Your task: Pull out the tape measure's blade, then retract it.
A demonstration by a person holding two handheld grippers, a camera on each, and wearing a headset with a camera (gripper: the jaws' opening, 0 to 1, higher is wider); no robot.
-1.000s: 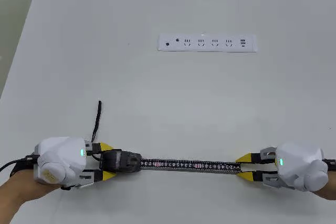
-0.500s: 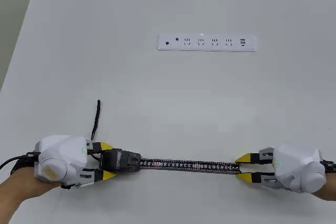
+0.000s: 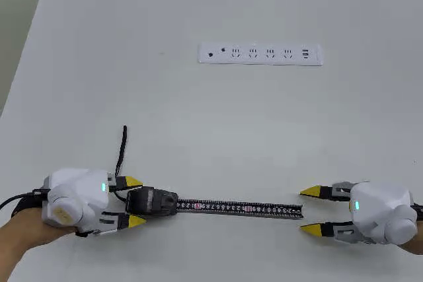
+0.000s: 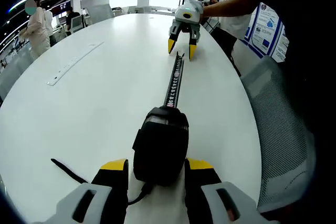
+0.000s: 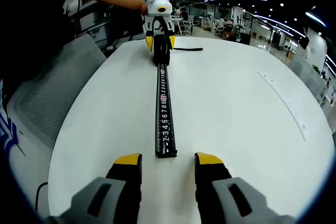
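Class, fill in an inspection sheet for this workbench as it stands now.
Surface: white table, plain.
Job's things: tape measure case flat on table; blade drawn out towards right gripper.
Clutter: power strip on the far side.
Grippers: left gripper open, jaws flanking case; right gripper open, blade tip free at its jaw tips.
Cables: black strap by case; black cable behind left gripper.
Surroundings: mesh chair, people beyond the table.

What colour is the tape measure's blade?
Blade: black, white numerals, some red; clearest in right gripper view.
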